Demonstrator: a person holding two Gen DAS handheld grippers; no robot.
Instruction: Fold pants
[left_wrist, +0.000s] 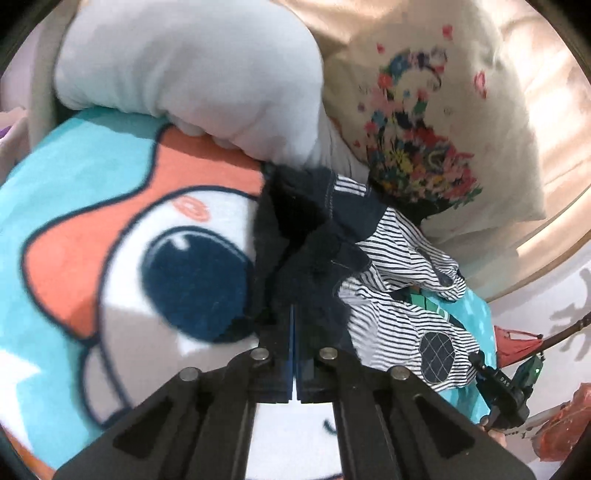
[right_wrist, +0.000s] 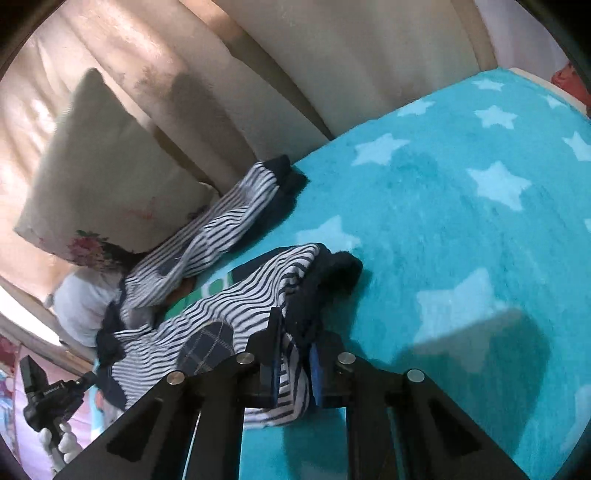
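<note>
Pants (right_wrist: 207, 314), striped with navy waistband and cuffs, lie crumpled on the teal blanket (right_wrist: 461, 229) near the head of the bed, legs splayed apart, one leg running up toward the pillow (right_wrist: 96, 177). Our left gripper (left_wrist: 295, 325) is clenched on the navy waistband end (left_wrist: 306, 258), jaws nearly together with dark cloth bunched just ahead of them; we judge this grip anchors the top so the garment can be pulled straight. Our right gripper (right_wrist: 293, 332) grasps the near leg close to its navy cuff (right_wrist: 332, 273), striped cloth pinched between the blue pads (right_wrist: 316, 373) and hanging below them. Holding both ends likely lets us stretch and flatten before any fold. A white bolster (left_wrist: 192, 74) crowds the waistband side; the pillow leans against the headboard (right_wrist: 332, 66), limiting room.
</note>
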